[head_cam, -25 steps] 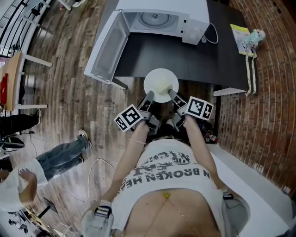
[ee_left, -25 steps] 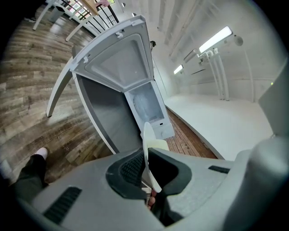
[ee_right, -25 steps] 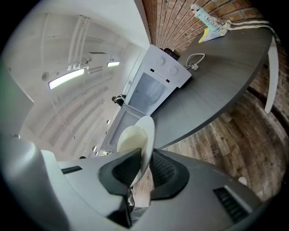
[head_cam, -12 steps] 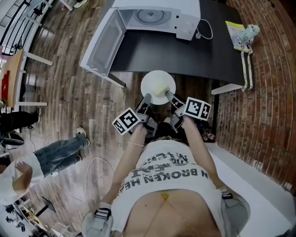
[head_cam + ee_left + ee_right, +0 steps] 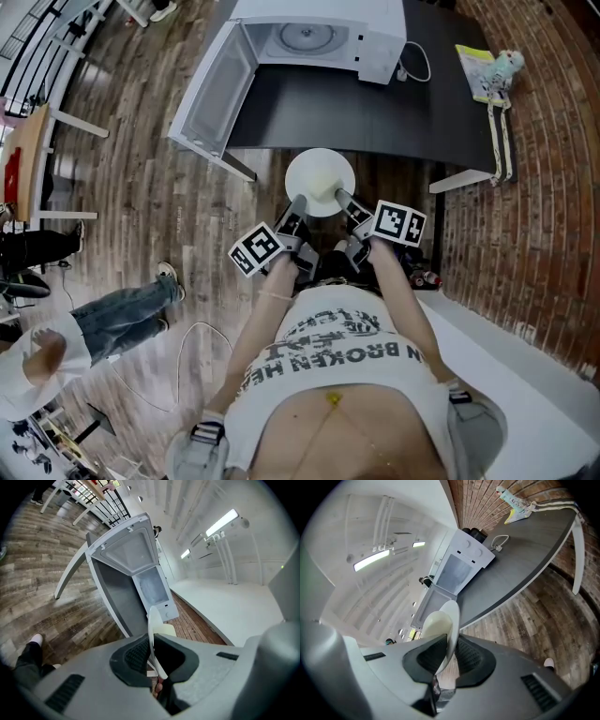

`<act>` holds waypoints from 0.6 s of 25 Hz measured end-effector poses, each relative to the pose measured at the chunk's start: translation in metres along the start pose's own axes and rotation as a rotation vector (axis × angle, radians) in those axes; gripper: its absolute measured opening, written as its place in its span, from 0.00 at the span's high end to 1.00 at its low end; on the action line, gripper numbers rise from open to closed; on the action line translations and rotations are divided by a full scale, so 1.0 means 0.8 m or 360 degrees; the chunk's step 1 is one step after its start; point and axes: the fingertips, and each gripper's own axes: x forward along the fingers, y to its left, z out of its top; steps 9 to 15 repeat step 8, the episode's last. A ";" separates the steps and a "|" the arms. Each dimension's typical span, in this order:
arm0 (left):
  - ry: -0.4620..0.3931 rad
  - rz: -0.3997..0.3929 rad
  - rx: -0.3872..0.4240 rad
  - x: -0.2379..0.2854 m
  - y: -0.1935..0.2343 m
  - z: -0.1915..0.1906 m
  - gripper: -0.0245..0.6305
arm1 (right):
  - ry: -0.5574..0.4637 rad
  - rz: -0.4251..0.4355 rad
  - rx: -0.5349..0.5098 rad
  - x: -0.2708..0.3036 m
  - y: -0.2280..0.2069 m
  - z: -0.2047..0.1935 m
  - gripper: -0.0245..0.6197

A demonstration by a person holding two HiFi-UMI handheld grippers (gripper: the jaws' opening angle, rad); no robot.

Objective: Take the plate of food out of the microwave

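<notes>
Table [image 5: 394, 103] comes first, a dark top across the upper middle of the head view. The white microwave [image 5: 314, 33] sits at its far edge, at 12 o'clock from the person. Its door [image 5: 211, 89] hangs open toward 10 o'clock and the cavity shows only the bare turntable.

The plate [image 5: 320, 183] is already outside. It hangs level just past the table's near edge, over the wooden floor [image 5: 141, 206], between the table and the person's body. A pale mound of food [image 5: 325, 175] sits near the plate's middle.

The left gripper [image 5: 297, 202] has its jaws narrowed onto the rim at about 7 o'clock of the plate. In the left gripper view [image 5: 152, 656] the thin white rim stands edge-on between the dark pads. The right gripper [image 5: 343, 197] pinches the rim at about 5 o'clock, and in the right gripper view [image 5: 447, 653] its pads likewise bear on the plate's edge.

From both grippers the plate therefore lies at 12 o'clock, and the open tabletop lies further on in the same direction. The plate is round, so it has no long axis. What matters is the line between the two grips, running 9 to 3 o'clock, with neither hand nearer. I judge that setting it down calls for both hands to go forward together, keeping that line level so the food does not slide.
</notes>
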 end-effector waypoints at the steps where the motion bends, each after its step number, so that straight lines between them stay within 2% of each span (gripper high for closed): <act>1: 0.0003 0.0000 0.0001 0.000 0.000 0.000 0.92 | -0.0002 -0.0001 0.0003 0.000 0.000 0.000 0.88; 15: 0.0007 0.0001 -0.0002 0.001 0.002 0.001 0.92 | 0.0003 -0.0007 0.0001 0.002 -0.001 -0.001 0.88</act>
